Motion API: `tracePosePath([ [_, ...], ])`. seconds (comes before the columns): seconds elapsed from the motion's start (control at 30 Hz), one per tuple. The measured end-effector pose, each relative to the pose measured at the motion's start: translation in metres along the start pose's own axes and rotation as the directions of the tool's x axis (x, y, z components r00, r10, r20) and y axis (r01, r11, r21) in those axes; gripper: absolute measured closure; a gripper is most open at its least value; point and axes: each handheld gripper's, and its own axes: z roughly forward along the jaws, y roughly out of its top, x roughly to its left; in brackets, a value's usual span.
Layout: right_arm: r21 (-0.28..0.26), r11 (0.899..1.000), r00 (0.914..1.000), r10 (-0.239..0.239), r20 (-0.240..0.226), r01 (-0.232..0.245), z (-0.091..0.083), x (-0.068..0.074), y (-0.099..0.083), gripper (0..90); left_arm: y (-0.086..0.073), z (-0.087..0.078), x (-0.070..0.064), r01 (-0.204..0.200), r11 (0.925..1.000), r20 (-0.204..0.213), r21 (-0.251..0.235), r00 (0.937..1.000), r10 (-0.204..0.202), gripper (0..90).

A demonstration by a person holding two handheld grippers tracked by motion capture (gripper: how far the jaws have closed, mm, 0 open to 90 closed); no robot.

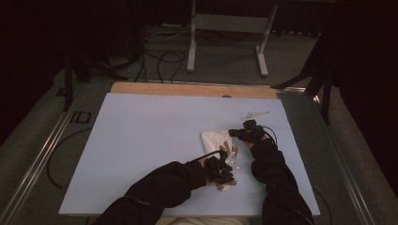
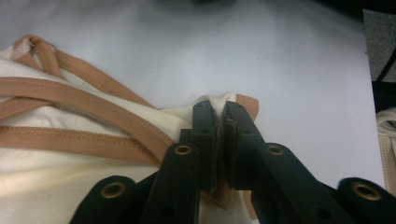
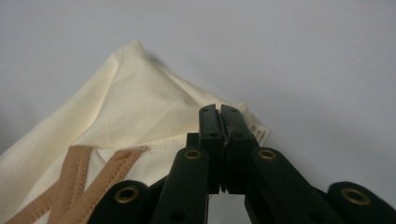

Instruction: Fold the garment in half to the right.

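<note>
We see a cream cloth bag with tan webbing straps lying on the pale blue table top, right of the middle and toward the near edge, well clear of every corner. In the high view the bag is bunched, with its far part spread flat and its near end under the left gripper.

In the left gripper view the left gripper has its jaws pressed together on a fold of the bag's edge, where cream cloth and a bit of tan strap poke up between the tips. Several straps run across the cloth to the left of the jaws, and one loops near the top left of that view.

In the right gripper view the right gripper also has its jaws together. They sit right at a corner of the bag, beside a small sewn-in label. The tips look clamped on the cloth there, though the pinch itself is hidden behind the jaws. A tan crossed strap shows on the cloth at the lower left. In the high view this gripper is at the bag's far right side, so the two grippers hold opposite ends.

A small clear plastic piece lies on the table top beyond the right gripper, nearer the far right corner, apart from the bag. Both dark sleeves come in over the near edge.
</note>
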Motion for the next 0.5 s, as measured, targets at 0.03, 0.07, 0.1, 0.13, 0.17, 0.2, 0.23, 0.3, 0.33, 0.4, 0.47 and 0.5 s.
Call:
tracePosePath([
  [0.03,0.000,1.000,1.0000,0.000,0.000,0.000,0.0000,0.0000,0.0000,88.5,-0.0005,0.0000,-0.0001,0.003,1.0000,-0.001,-0.004,1.0000,-0.003,82.7],
  [0.07,0.001,1.000,1.0000,0.003,0.001,-0.003,0.0004,-0.0002,-0.0010,88.0,-0.0009,0.0003,-0.0011,0.000,0.9999,0.001,-0.012,1.0000,0.000,80.0],
  [0.1,-0.002,1.000,1.0000,0.009,0.000,-0.009,0.0003,-0.0008,-0.0028,87.3,-0.0007,0.0003,-0.0016,0.000,0.9999,0.001,-0.011,1.0000,0.000,78.1],
  [0.13,-0.002,1.000,1.0000,0.009,0.000,-0.009,0.0003,-0.0008,-0.0028,87.3,-0.0007,0.0003,-0.0016,0.000,0.9999,0.001,-0.011,1.0000,0.000,76.7],
  [0.17,0.002,1.000,0.9999,0.017,0.002,-0.017,0.0007,-0.0016,-0.0049,86.4,-0.0001,0.0003,-0.0031,0.000,0.9999,0.004,-0.016,1.0000,0.000,74.3],
  [0.2,0.004,1.000,0.9998,0.019,0.004,-0.019,0.0009,-0.0014,-0.0054,86.3,0.0001,0.0005,-0.0039,0.000,0.9998,0.002,-0.018,1.0000,0.000,73.3],
  [0.23,0.004,1.000,0.9998,0.019,0.004,-0.019,0.0009,-0.0014,-0.0054,86.3,0.0001,0.0005,-0.0039,0.000,0.9998,0.002,-0.018,1.0000,0.000,71.9],
  [0.3,0.006,1.000,0.9997,0.023,0.007,-0.023,0.0001,-0.0021,-0.0057,85.5,0.0003,0.0004,-0.0058,-0.009,0.9996,0.005,-0.028,0.9999,0.009,68.1],
  [0.33,-0.002,1.000,0.9997,0.023,0.008,-0.023,-0.0011,-0.0029,-0.0054,83.1,0.0003,0.0000,-0.0064,-0.002,0.9994,0.013,-0.035,0.9999,0.003,67.7],
  [0.4,-0.004,1.000,0.9996,0.027,0.008,-0.027,-0.0034,-0.0033,-0.0042,79.3,0.0001,-0.0008,-0.0066,0.002,0.9990,0.014,-0.045,0.9999,-0.002,66.3],
  [0.47,-0.019,0.999,0.9996,0.026,0.015,-0.025,-0.0066,-0.0031,-0.0026,72.4,0.0001,-0.0024,-0.0078,0.003,0.9987,0.014,-0.052,0.9999,-0.003,63.5],
  [0.5,-0.025,0.999,0.9996,0.028,0.011,-0.028,-0.0082,-0.0030,-0.0018,69.8,0.0001,-0.0024,-0.0078,0.003,0.9987,0.014,-0.052,0.9999,-0.003,61.5],
])
